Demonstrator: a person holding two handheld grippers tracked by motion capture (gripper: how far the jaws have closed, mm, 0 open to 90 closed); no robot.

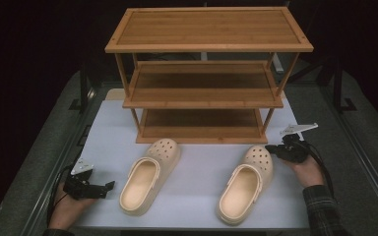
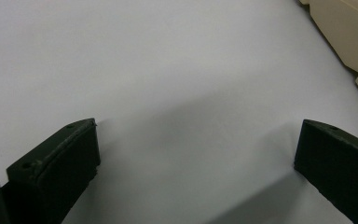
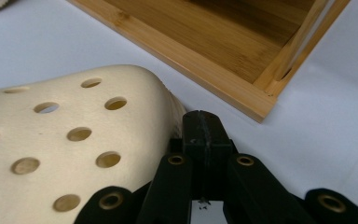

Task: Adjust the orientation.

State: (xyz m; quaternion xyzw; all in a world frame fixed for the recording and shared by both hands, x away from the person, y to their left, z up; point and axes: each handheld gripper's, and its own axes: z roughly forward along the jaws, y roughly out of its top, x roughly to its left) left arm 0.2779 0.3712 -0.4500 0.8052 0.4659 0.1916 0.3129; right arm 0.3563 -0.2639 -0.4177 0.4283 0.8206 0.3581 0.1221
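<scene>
I judge the right clog (image 1: 246, 183), near the bench's right edge before the rack (image 1: 204, 73), light, soft foam, best pinched at its heel rim; my right gripper (image 1: 271, 147) has its fingers closed and empty beside its toe, while my left gripper (image 1: 109, 186) has them wide.

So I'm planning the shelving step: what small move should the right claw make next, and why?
Probably open the right claw: its jaws are pressed together beside the toe of the right cream perforated foam clog, gripping nothing. The bamboo three-tier shoe rack stands just behind.
</scene>
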